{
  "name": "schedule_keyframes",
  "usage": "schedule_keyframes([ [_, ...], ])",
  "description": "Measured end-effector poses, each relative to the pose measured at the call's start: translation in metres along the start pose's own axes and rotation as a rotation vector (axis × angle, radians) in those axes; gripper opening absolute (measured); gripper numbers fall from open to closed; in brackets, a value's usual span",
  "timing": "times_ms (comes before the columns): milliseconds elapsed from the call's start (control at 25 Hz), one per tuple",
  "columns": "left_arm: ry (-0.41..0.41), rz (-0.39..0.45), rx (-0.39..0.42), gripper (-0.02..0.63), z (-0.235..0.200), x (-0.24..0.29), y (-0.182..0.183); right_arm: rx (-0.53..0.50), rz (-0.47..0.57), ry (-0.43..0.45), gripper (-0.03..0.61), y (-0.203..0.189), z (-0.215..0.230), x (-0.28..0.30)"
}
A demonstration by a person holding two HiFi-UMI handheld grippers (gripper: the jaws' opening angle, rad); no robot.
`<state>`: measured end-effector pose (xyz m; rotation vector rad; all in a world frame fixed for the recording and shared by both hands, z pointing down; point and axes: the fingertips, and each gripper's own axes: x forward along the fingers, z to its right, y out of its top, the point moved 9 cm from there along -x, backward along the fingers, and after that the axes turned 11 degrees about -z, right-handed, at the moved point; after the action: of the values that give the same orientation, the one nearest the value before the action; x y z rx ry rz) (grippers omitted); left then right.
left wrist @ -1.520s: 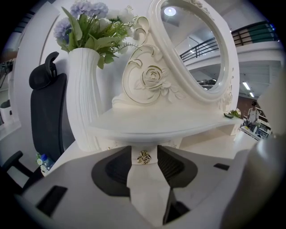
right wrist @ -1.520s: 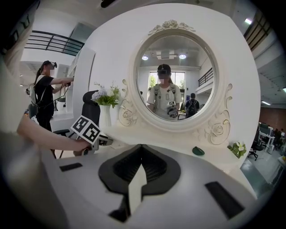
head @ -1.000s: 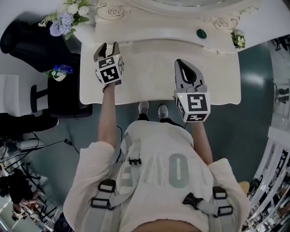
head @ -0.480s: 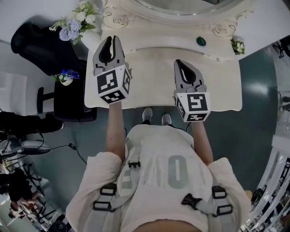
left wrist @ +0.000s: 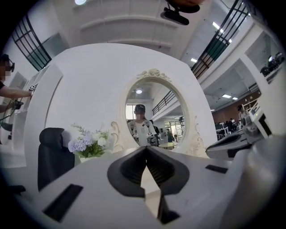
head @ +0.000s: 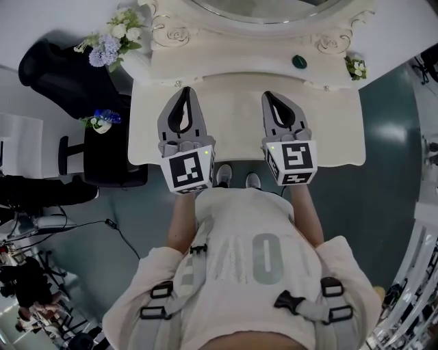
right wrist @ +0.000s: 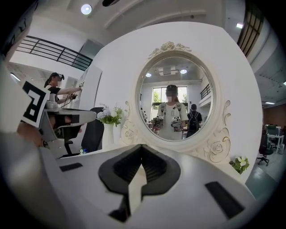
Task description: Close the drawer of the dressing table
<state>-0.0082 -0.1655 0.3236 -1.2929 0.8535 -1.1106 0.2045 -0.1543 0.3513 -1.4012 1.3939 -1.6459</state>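
The white dressing table (head: 236,133) with its oval mirror (head: 267,5) lies below me. No drawer front shows in any view; the tabletop's near edge hides it. My left gripper (head: 185,89) hovers over the left half of the top, pointing level at the mirror (left wrist: 149,112). Its jaws have just been closing and now meet with nothing between them (left wrist: 145,148). My right gripper (head: 269,94) hangs over the right half, also shut and empty (right wrist: 141,146). Both stand side by side, apart from the table.
A vase of pale flowers (head: 109,41) stands at the table's back left, a green knob-like object (head: 299,61) and a small flower sprig (head: 354,66) at back right. A black chair (head: 58,68) and dark side stand (head: 109,160) are left of the table. Feet (head: 222,174) show below its edge.
My left gripper has come up and moved right and back toward me from the table's back left, and its jaws have closed. The right gripper has hardly moved.
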Motion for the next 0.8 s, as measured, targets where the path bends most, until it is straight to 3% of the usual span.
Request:
schedule_keyframes([
  [800,-0.017,-0.021,0.004,0.018,0.0024,0.0035,-0.0033,-0.011,-0.012,-0.001,0.009,-0.0059,0.0026,-0.0039],
])
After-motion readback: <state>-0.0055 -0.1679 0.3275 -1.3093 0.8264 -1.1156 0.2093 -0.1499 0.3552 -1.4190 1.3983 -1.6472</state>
